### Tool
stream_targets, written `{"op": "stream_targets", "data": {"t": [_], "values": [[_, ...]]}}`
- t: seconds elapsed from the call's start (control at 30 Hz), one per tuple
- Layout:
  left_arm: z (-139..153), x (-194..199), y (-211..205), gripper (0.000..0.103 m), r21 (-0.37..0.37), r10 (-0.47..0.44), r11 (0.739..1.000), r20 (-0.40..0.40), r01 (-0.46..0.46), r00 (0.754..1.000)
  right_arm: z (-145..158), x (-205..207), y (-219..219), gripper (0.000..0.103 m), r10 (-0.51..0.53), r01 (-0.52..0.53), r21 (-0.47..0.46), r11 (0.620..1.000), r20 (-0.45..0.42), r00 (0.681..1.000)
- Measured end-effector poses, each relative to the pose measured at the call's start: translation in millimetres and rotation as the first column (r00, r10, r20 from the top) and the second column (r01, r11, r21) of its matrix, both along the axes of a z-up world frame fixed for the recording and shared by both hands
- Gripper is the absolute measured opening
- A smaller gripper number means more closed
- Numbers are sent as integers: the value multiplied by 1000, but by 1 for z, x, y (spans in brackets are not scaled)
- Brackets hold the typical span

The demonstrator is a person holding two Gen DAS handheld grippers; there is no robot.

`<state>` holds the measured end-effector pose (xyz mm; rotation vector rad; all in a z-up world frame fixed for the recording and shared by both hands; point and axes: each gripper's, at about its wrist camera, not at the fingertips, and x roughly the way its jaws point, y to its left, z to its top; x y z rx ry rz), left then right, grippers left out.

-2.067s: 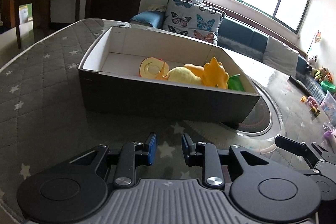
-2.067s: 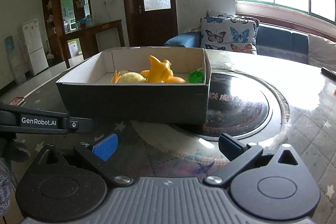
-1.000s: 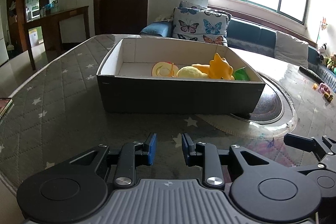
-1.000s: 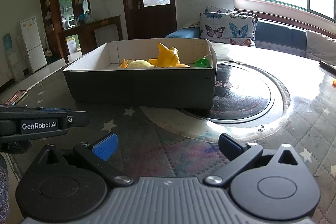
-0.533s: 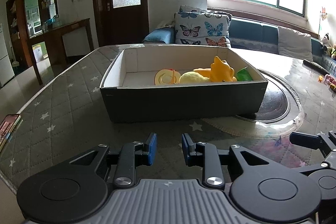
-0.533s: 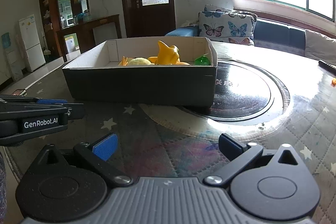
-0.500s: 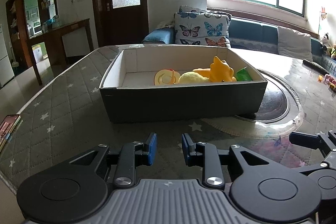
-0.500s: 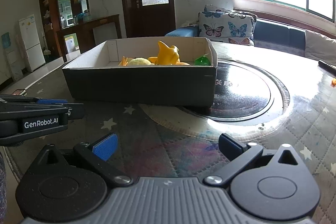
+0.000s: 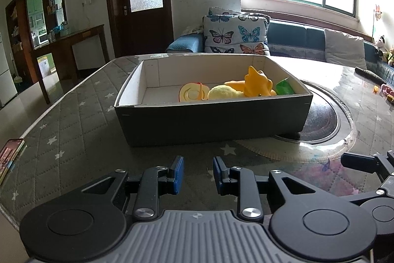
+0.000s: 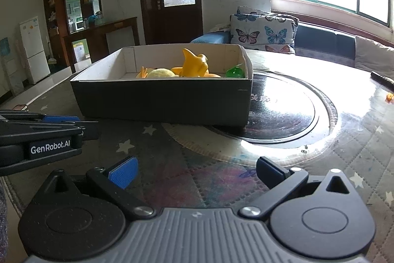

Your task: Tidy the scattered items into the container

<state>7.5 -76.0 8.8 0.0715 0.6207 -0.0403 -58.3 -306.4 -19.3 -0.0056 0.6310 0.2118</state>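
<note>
A dark cardboard box (image 9: 211,120) stands on the quilted table. It also shows in the right wrist view (image 10: 162,100). Inside lie an orange toy (image 9: 257,81), a yellow ball (image 9: 221,92), a yellow round piece (image 9: 192,93) and a green item (image 9: 284,87). My left gripper (image 9: 195,175) hovers in front of the box, its jaws a narrow gap apart and empty. My right gripper (image 10: 194,171) is wide open and empty, to the right of the left one (image 10: 49,134).
A dark round glass disc (image 9: 320,120) lies under the box's right end. A phone (image 9: 9,157) lies at the table's left edge. A remote (image 9: 369,74) and small toys (image 9: 386,93) lie far right. A sofa with butterfly cushions (image 9: 236,33) is behind.
Both grippers have pulled back from the box and now hold still. The jaws have not changed.
</note>
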Motion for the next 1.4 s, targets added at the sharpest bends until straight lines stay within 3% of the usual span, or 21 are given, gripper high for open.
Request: {"op": "stream_targets", "data": {"t": [1.4], "values": [[12, 31, -10, 29, 7, -20, 1000, 1, 20, 1000, 10, 36, 1, 103, 12, -12, -17, 1000, -6, 1000]]}}
